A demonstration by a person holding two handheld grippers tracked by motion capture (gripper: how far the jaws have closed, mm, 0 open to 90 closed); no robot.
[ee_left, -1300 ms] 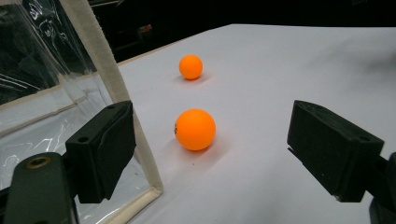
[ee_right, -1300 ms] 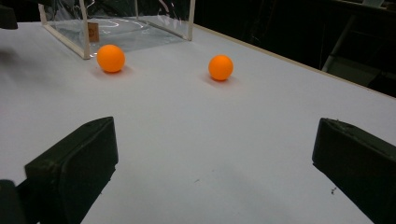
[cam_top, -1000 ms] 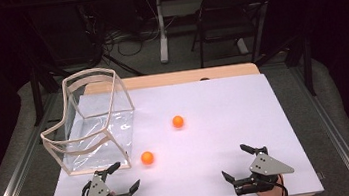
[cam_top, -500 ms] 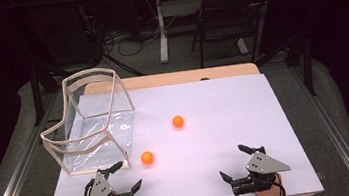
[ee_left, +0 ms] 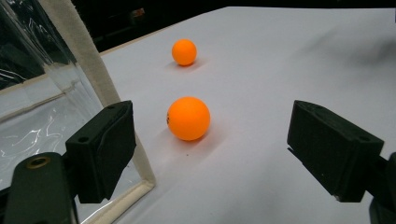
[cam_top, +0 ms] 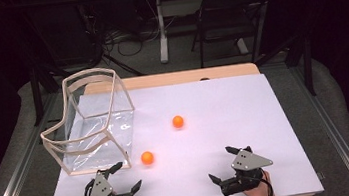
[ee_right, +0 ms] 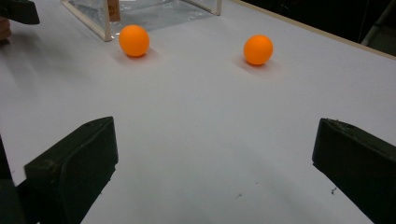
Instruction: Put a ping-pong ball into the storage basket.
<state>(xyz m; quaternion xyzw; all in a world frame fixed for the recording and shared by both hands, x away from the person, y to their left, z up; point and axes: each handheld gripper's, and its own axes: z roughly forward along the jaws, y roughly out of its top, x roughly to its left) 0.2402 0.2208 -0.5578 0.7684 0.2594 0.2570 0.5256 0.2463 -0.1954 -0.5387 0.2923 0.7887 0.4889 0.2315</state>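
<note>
Both tongs (cam_top: 124, 177) (cam_top: 223, 164) wide apart, low

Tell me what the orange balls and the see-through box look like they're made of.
Near ball and far ball: probably smooth matte plastic, even orange with a soft sheen, like table-tennis balls. Box: thin clear film walls, wrinkled and glinting, on a pale frame, possibly wood or fabric-wrapped.

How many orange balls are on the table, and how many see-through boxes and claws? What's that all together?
Orange balls: 2, the near ball and the far ball
See-through boxes: 1, the clear box
Claws: 2, the left claw and the right claw, both open
Total: 5
</note>
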